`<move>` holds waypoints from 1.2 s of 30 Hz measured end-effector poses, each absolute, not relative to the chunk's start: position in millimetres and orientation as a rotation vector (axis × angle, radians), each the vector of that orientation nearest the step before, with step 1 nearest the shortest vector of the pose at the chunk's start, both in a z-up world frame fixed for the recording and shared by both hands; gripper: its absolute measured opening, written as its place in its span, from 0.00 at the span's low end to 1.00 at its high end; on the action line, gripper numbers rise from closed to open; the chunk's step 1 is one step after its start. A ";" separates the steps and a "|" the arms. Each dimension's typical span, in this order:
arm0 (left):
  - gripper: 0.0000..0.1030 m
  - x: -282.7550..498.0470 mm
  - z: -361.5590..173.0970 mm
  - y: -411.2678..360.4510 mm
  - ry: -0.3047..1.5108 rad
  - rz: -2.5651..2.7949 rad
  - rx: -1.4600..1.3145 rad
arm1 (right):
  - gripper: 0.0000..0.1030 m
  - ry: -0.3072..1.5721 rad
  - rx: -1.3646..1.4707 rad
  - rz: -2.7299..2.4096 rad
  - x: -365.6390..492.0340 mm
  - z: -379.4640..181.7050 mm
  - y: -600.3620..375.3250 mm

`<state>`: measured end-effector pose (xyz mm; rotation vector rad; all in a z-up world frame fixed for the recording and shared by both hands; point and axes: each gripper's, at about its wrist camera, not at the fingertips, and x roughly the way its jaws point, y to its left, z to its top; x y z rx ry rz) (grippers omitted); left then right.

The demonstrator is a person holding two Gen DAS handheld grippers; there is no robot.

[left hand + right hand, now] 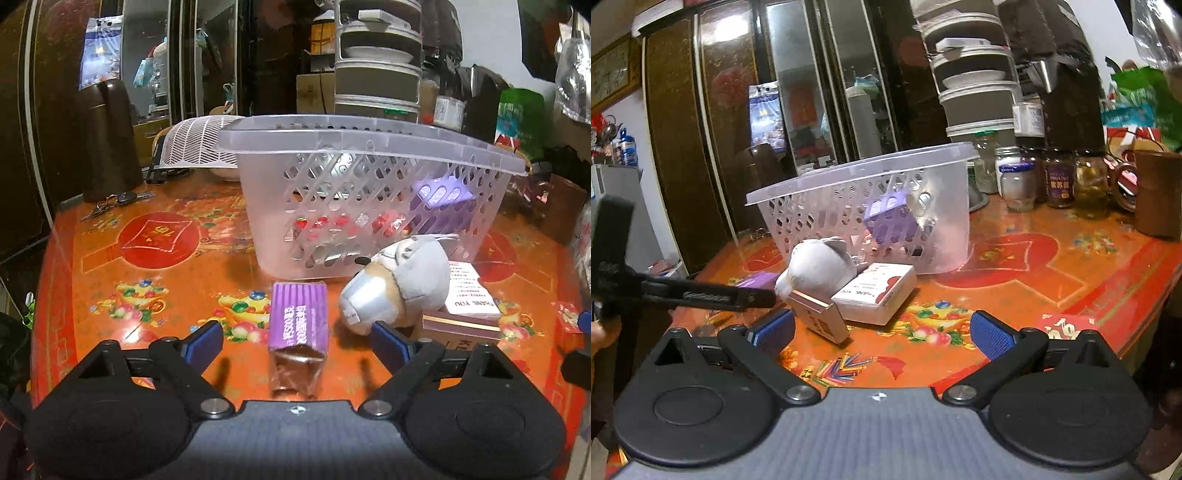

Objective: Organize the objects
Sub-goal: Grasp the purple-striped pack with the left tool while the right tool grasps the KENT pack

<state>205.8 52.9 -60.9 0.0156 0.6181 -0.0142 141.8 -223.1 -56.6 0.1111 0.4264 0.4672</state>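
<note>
A clear perforated plastic basket (332, 206) (945, 206) stands on the orange patterned table (177, 280) and holds a purple box (439, 195) (890, 218) and red items. In front of it lie a purple packet (299, 317), a grey and white plush toy (399, 280) (816, 266), a pink-white box (469, 295) (879, 295) and a small carton (820, 317). My left gripper (297, 341) is open, low over the table, with the purple packet between its fingers. My right gripper (882, 330) is open and empty, just before the carton and box.
A white slotted basket (199, 144) lies behind the clear one. Keys (114, 203) lie at the far left of the table. Glass jars (1038, 177) and a brown cup (1156, 192) line the back right. A red envelope (1067, 325) lies near the table's right edge. Dark cabinets stand behind.
</note>
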 end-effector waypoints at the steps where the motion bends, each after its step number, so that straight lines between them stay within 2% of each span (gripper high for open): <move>1: 0.80 207.9 -62.2 52.3 0.623 -0.007 0.020 | 1.00 0.429 0.116 0.478 141.7 -57.5 -222.9; 3: 0.73 210.3 -64.8 51.9 0.631 -0.002 0.016 | 1.00 0.439 0.121 0.493 142.0 -61.0 -222.2; 9: 0.36 213.5 -73.1 46.7 0.650 0.001 0.039 | 1.00 0.439 0.104 0.534 140.6 -65.0 -209.6; 14: 0.34 206.5 -71.3 54.0 0.636 0.014 0.001 | 0.98 0.417 0.052 0.596 141.8 -61.1 -195.1; 17: 0.34 198.7 -70.3 57.5 0.628 0.002 -0.026 | 0.85 0.425 -0.003 0.633 145.4 -60.4 -184.4; 21: 0.35 192.3 -68.3 56.2 0.598 -0.005 -0.018 | 0.63 0.444 -0.066 0.655 155.9 -62.4 -173.1; 25: 0.35 193.8 -68.6 59.3 0.606 -0.013 -0.038 | 0.57 0.467 -0.080 0.656 169.9 -64.9 -167.7; 26: 0.35 194.4 -68.9 60.9 0.609 -0.015 -0.048 | 0.52 0.475 -0.084 0.656 172.6 -65.1 -166.6; 27: 0.35 194.7 -69.4 62.6 0.612 -0.015 -0.058 | 0.40 0.487 -0.086 0.659 174.5 -65.5 -165.5; 29: 0.35 195.2 -70.0 65.4 0.616 -0.018 -0.070 | 0.23 0.509 -0.085 0.673 173.8 -66.3 -166.5; 36: 0.35 195.8 -70.4 64.6 0.622 -0.025 -0.071 | 0.27 0.537 -0.074 0.679 158.7 -71.0 -169.1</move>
